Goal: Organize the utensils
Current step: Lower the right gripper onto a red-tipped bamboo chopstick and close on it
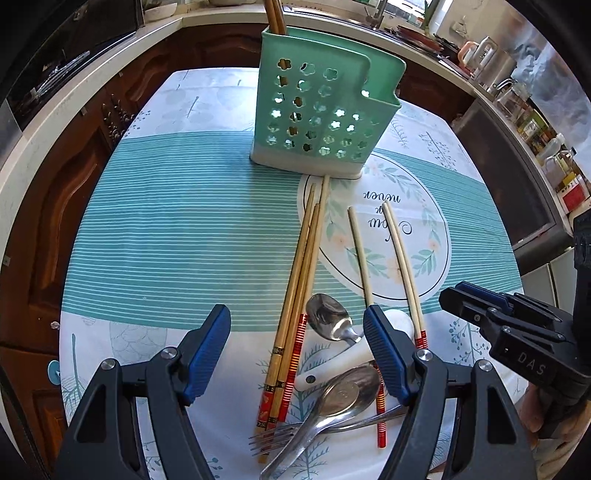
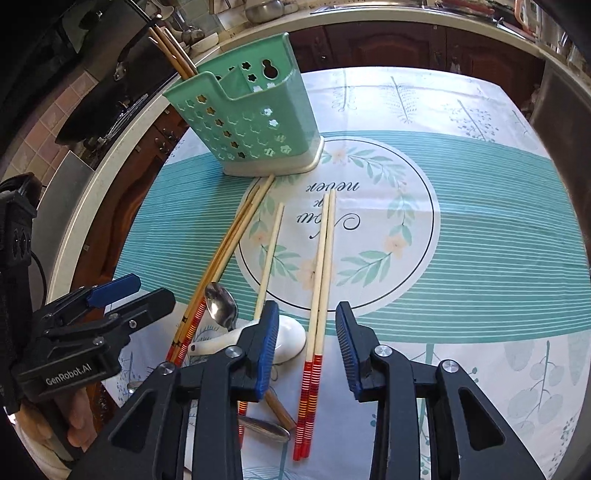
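A green perforated utensil holder [image 1: 321, 110] [image 2: 251, 122] stands on the table with brown chopsticks [image 1: 275, 16] in its back compartment. In front lie several chopsticks [image 1: 301, 280] [image 2: 319, 295], metal spoons [image 1: 328, 319] [image 2: 221, 306], a white ceramic spoon [image 1: 354, 354] [image 2: 284, 338] and a fork [image 1: 273, 439]. My left gripper [image 1: 297, 334] is open above the pile, holding nothing. My right gripper [image 2: 306, 343] is open, its fingers either side of a red-ended chopstick pair. The right gripper [image 1: 498, 317] shows in the left view, the left gripper [image 2: 110, 299] in the right view.
The table wears a teal-striped cloth [image 1: 177, 229] [image 2: 498, 229] with a round wreath print [image 2: 340, 229]. Wooden cabinets [image 1: 74, 192] and a pale countertop [image 1: 92, 85] curve round the far side. Jars and kettles [image 1: 517, 96] stand on the counter at right.
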